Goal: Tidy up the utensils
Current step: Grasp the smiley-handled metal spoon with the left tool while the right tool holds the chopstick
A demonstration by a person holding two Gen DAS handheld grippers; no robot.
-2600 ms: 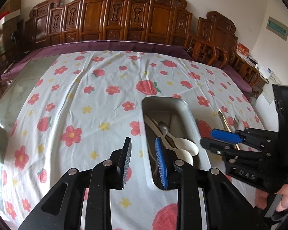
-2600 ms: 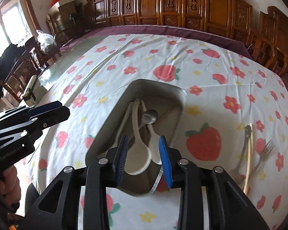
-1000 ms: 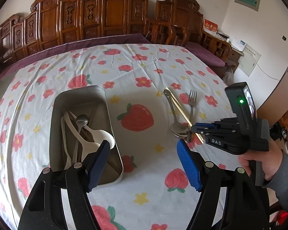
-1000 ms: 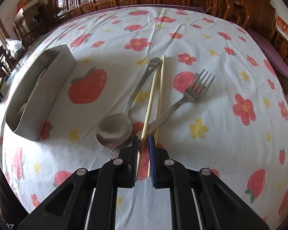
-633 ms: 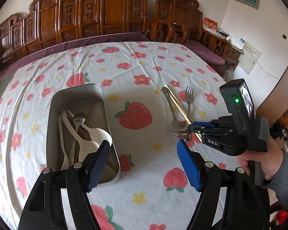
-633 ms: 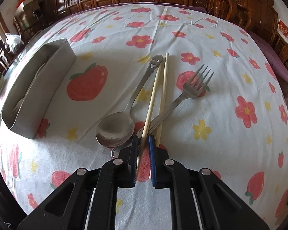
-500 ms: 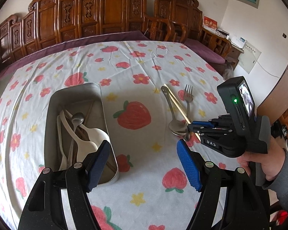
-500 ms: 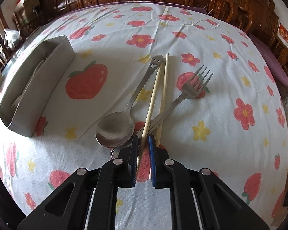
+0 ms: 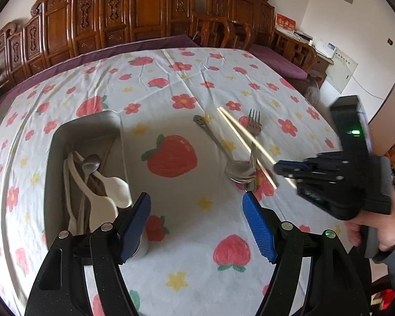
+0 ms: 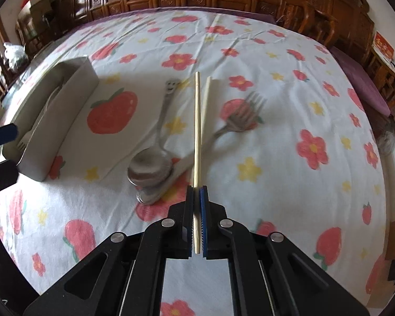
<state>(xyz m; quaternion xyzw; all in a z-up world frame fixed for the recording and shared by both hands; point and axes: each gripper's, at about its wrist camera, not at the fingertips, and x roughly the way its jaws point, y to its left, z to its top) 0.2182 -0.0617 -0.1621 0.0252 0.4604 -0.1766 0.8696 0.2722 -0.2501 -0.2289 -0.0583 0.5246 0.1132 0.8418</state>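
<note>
Chopsticks newly lifted, pale, parallel

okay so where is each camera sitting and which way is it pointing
Left wrist: on the open left gripper, facing across the table at the tray; the person's right hand shows.
Right wrist: on the right gripper, shut on the chopsticks, looking along them.
Shared: tray, chopsticks, metal spoon, fork.
</note>
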